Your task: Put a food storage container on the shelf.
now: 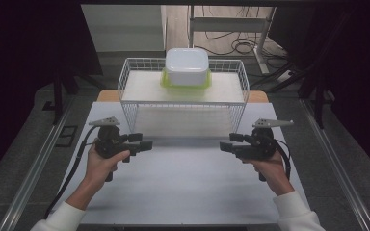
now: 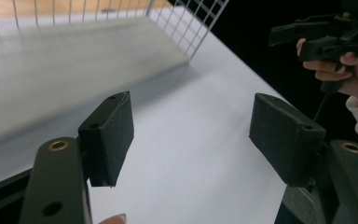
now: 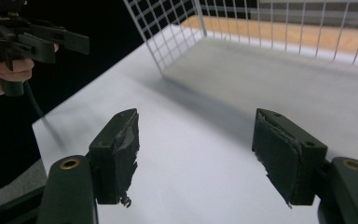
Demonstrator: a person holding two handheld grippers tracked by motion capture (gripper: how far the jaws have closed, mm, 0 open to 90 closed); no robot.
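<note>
White container: sat on the wire rack, well beyond both grippers.
Left gripper: jaws wide apart, empty.
Right gripper: same, empty.
Progress: apparently nothing started.

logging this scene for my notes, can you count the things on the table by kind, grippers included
wire rack: 1
white box, upside down on its green lid, on top of the rack: 1
grippers, left gripper and right gripper, both open and held over the white table: 2
total: 4
</note>
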